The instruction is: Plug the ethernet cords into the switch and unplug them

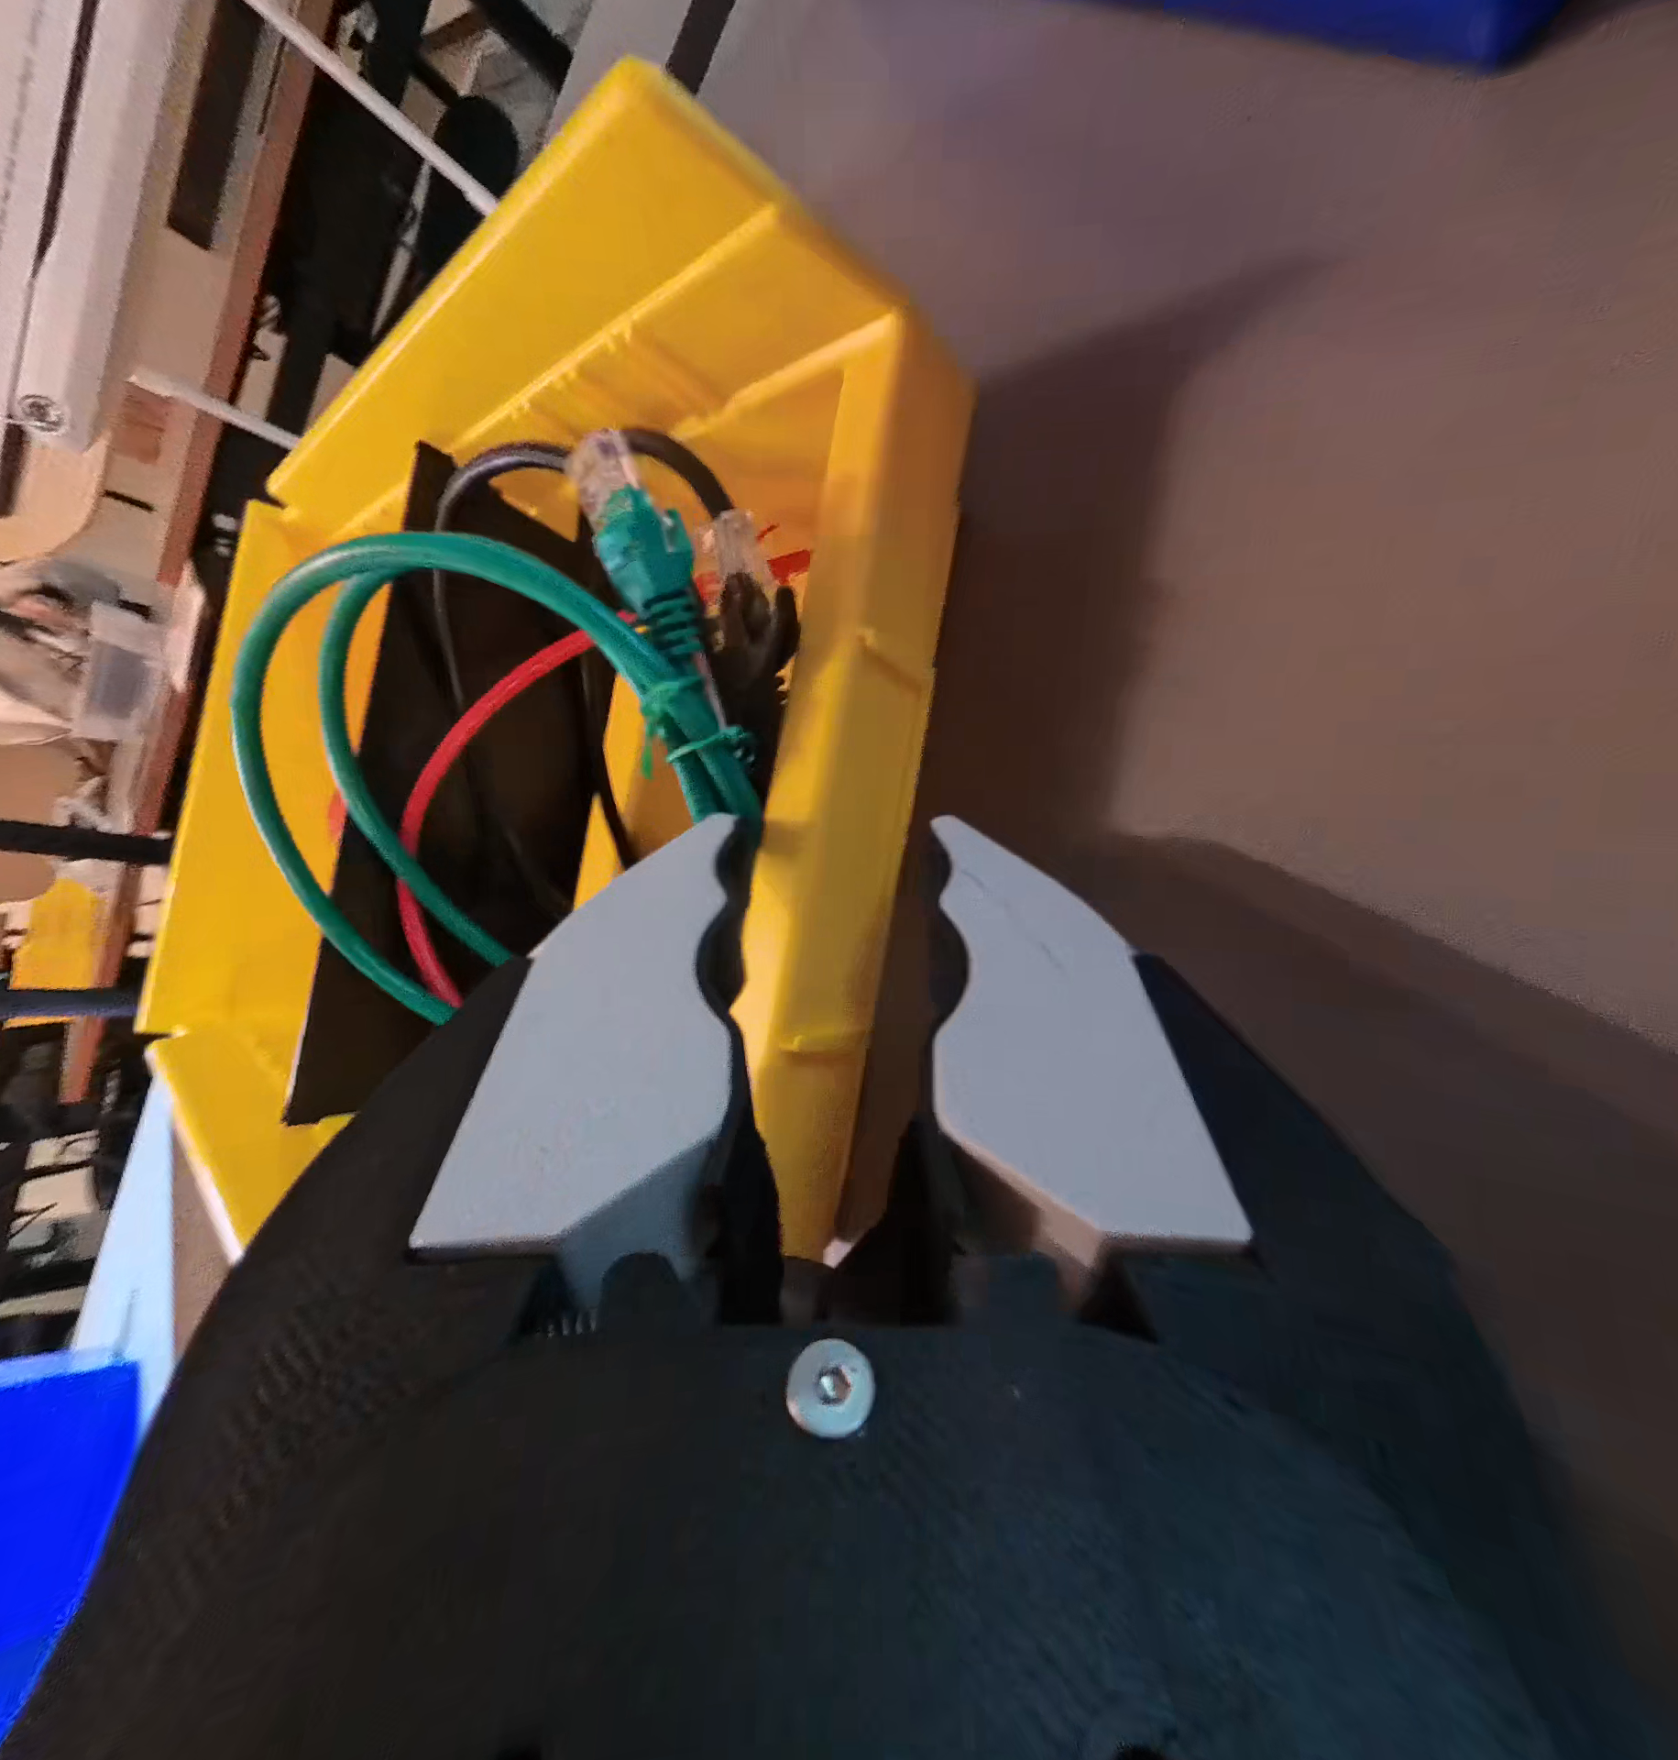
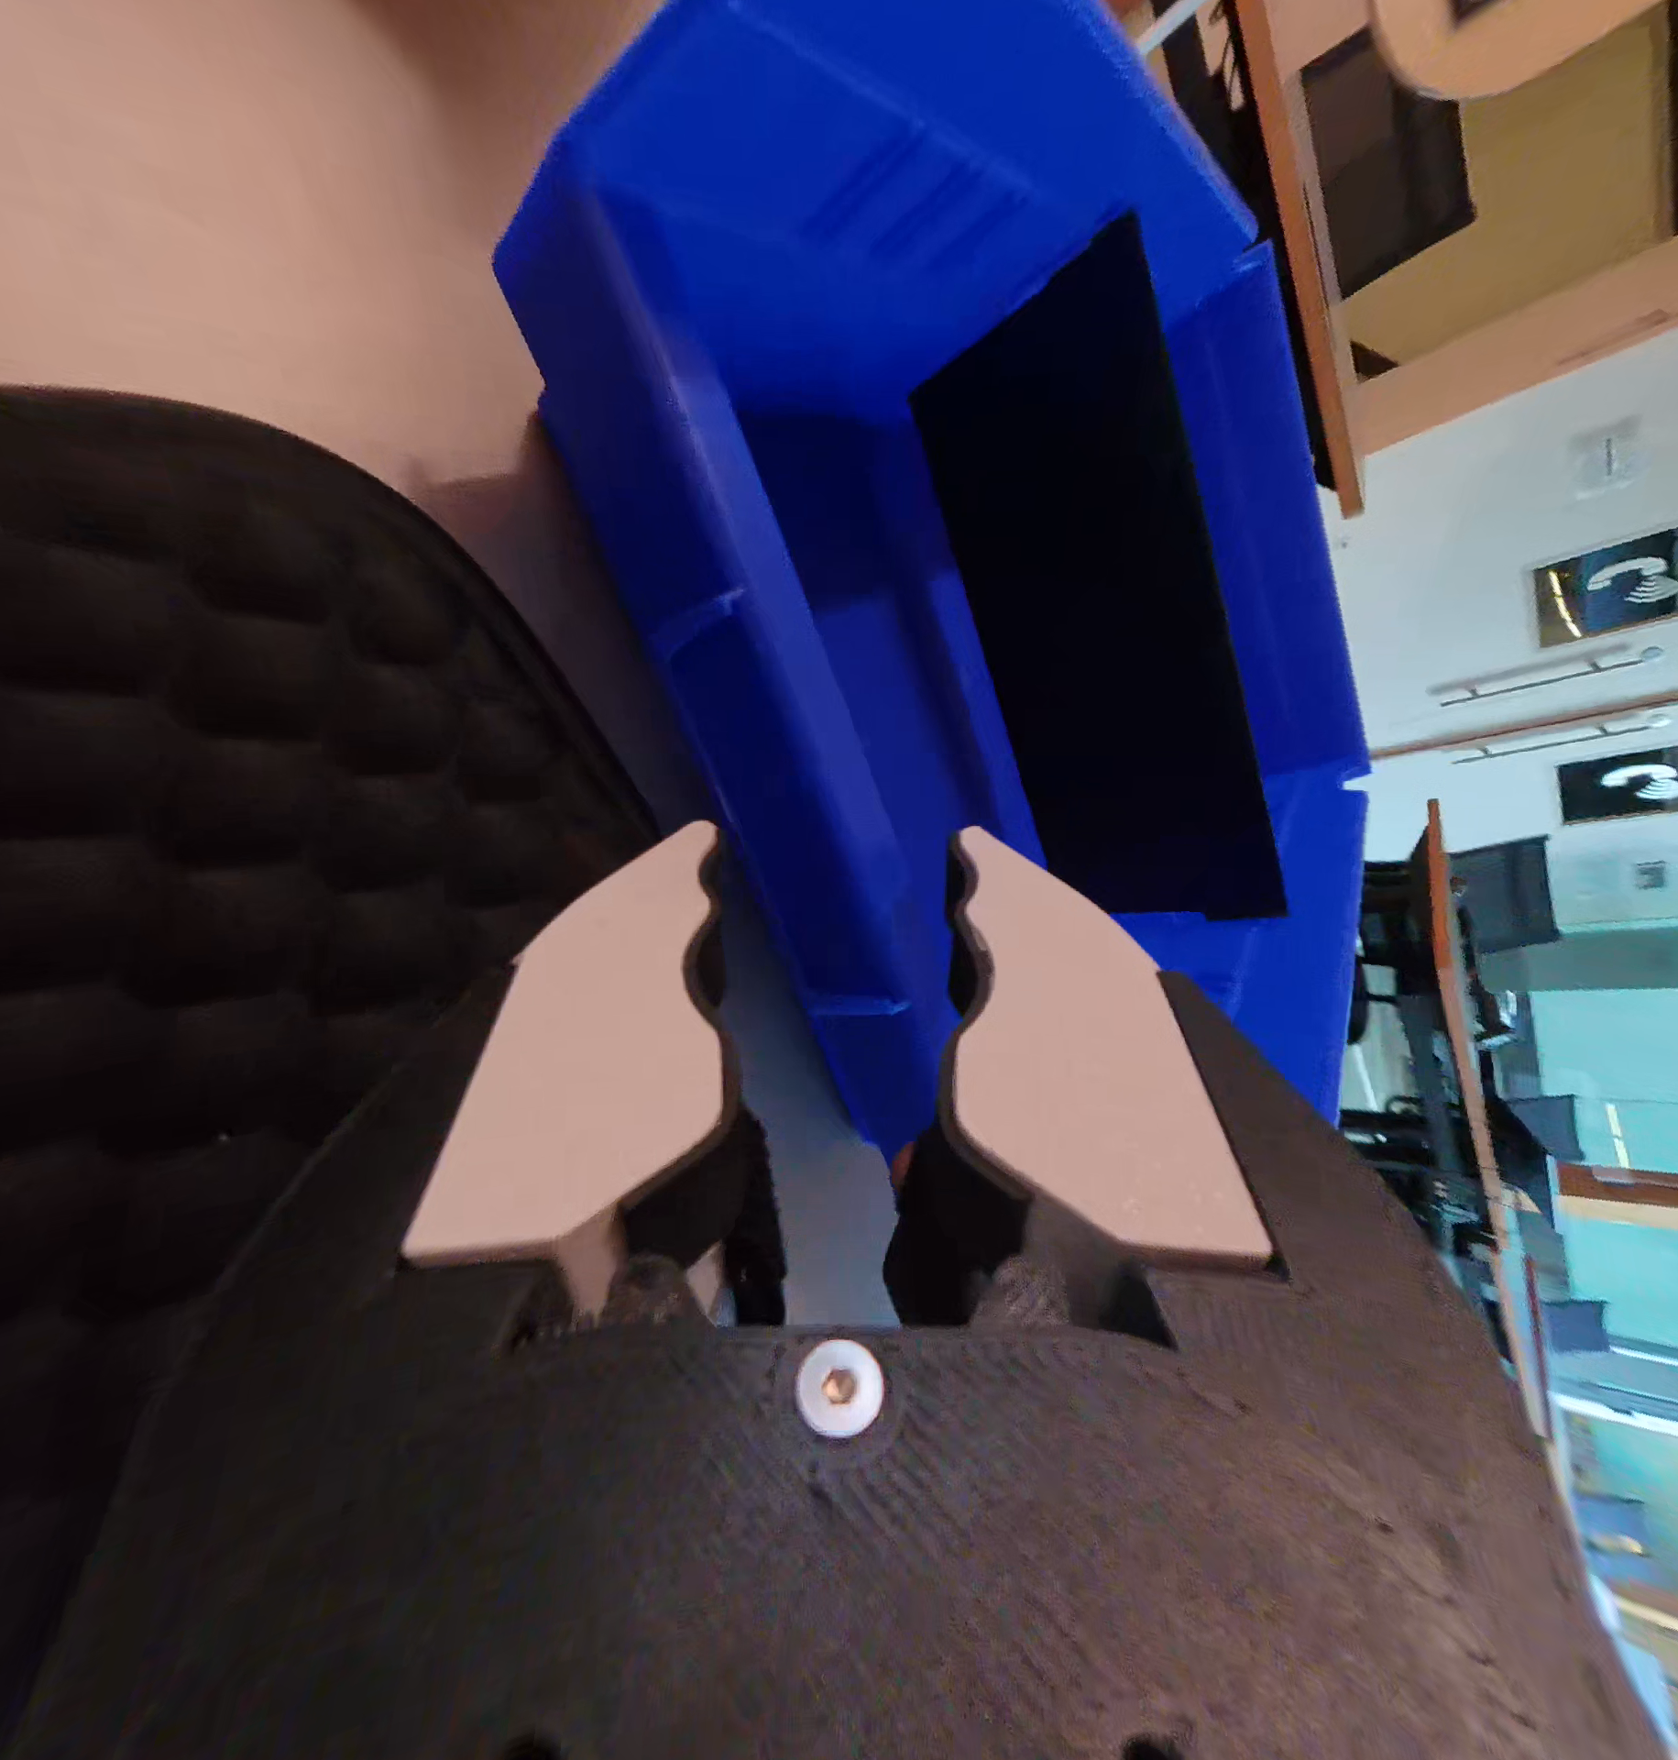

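Observation:
In the left wrist view a yellow bin [image 1: 844, 533] holds a green ethernet cord [image 1: 287, 781], a red cord [image 1: 492, 714] and a black cord [image 1: 521, 457]. The green plug [image 1: 640, 552] and the black plug [image 1: 749, 590] point up, with clear tips. My left gripper [image 1: 835, 838] is open at the bin's near wall. Its left fingertip [image 1: 711, 848] is against the green cord, which is bound with a green tie. My right gripper [image 2: 835, 843] is open and empty at the near wall of a blue bin [image 2: 720, 400]. No switch is clearly seen.
A black flat panel [image 1: 501, 686] stands in the yellow bin behind the cords, and a similar one [image 2: 1092, 590] stands in the blue bin. A black padded mat [image 2: 197, 714] lies on the brown table [image 1: 1339, 476] left of the blue bin. Shelves stand beyond. Spacing between my two grippers at the tips: around 25 cm.

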The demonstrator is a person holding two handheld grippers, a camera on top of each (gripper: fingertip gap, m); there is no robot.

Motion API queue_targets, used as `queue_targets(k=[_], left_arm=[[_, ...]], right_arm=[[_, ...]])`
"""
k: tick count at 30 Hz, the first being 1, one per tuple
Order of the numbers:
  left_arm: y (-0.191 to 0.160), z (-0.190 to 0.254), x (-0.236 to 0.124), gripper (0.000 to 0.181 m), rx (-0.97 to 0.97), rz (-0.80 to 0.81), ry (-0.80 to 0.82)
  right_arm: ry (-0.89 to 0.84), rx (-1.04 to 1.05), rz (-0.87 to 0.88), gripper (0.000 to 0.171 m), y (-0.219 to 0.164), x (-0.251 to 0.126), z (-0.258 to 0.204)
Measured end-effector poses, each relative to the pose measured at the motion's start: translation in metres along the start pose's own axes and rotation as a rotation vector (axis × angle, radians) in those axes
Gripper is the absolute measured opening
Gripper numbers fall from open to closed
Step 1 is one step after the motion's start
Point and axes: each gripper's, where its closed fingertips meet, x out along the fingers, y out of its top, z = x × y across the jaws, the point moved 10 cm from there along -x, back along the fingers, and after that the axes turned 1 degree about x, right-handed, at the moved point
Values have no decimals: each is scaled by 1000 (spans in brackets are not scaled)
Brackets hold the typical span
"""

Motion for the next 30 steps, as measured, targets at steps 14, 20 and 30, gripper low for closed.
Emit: queue_targets(k=[14,20,30], left_arm=[[-71,-69,-6,23,-62,-157,-51],[-121,-98,-28,0,-109,-189,51],[-150,-101,-32,47,105,-26,127]], right_arm=[[-46,49,-80,38,-30,-7,13],[-55,70,-96,38,-38,-9,16],[-48,31,-141,38,-40,-12,18]])
